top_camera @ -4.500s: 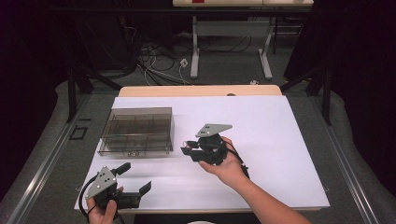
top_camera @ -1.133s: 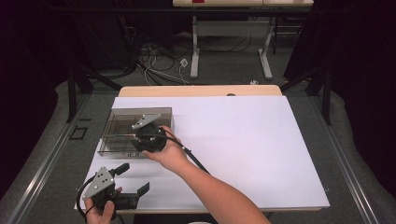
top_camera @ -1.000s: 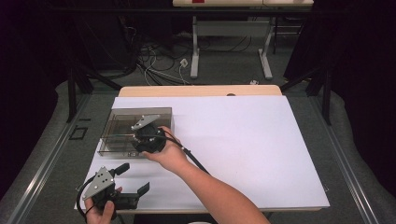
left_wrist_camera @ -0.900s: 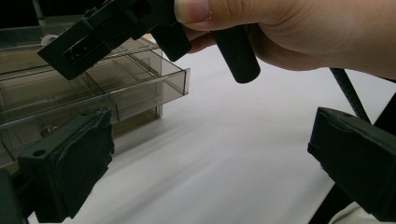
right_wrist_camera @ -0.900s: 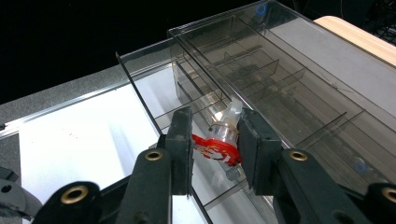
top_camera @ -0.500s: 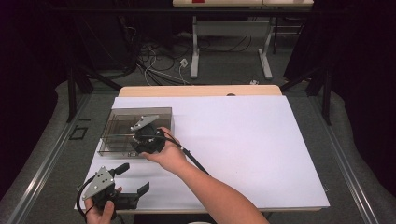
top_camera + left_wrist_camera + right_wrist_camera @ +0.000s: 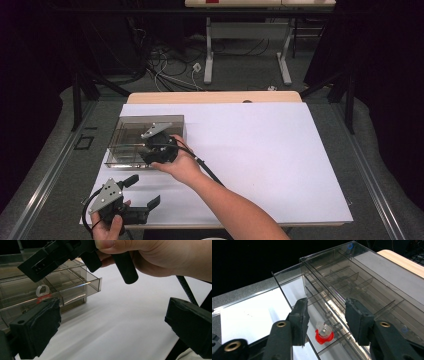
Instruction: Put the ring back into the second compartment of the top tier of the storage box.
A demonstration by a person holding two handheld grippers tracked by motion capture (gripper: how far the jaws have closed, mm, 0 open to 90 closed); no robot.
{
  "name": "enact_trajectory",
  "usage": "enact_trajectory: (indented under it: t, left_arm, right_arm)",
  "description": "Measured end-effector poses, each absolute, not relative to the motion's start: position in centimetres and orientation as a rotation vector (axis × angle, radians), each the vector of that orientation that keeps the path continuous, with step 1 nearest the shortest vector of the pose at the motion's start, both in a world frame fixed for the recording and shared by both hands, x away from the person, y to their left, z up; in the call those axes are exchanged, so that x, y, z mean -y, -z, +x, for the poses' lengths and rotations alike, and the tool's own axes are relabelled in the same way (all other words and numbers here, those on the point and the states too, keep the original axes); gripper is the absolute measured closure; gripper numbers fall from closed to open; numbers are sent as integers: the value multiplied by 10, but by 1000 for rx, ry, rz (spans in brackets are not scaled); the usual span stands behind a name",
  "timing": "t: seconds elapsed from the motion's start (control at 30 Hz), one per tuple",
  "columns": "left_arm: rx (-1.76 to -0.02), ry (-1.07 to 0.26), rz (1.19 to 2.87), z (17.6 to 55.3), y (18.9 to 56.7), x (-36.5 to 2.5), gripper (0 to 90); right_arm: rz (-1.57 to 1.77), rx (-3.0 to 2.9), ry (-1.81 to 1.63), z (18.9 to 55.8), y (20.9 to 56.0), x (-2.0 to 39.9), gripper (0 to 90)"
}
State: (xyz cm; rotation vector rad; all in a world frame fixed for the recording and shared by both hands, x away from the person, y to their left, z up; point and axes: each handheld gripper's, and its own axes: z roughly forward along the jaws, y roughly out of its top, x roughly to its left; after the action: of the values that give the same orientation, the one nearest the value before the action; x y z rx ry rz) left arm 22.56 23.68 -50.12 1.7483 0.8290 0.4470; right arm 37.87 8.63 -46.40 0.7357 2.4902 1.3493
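Two grippers are at work on the white sheet point(image 7: 260, 150) that covers the table. Nearest, at the left near corner, the left gripper point(image 7: 150, 207) rests low in the person's left hand point(image 7: 107, 227), its jaws standing wide apart with nothing between them; in the left gripper view they frame bare white sheet.

Farther in, toward the left side, the right hand point(image 7: 182, 162) holds the right gripper point(image 7: 150, 150) over the pulled-out drawer point(image 7: 75, 287) of a smoke-tinted clear plastic organizer box point(image 7: 145, 131). Its jaws have just been opening, and in the right gripper view they now stand apart on either side of a small part with a clear top and a red base point(image 7: 324, 334). That part sits on the floor of a drawer compartment, below and between the pads, which do not press on it. In the left gripper view it shows through the drawer's front wall.

Beyond the sheet lies the table's wooden far edge point(image 7: 215, 96), then a floor with loose cables point(image 7: 170, 60).
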Motion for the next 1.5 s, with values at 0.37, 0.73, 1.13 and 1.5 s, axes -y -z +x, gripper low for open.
enact_trajectory:
  t: [0.37, 0.73, 1.13, 1.5]
  left_arm:
    - [-832, -449, 1748, 226, 501, -237, 1]
    - [-834, -452, 1752, 225, 502, -237, 1]
    - [-836, -445, 1749, 226, 502, -236, 1]
    - [-832, -449, 1756, 227, 502, -235, 1]
  right_arm:
    - [713, -2449, -1416, 377, 458, -82, 411]
    - [676, -2432, -1351, 373, 448, -67, 388]
    - [719, -2419, -1408, 367, 440, -40, 267]
    - [745, -2365, -1413, 357, 434, -20, 154]
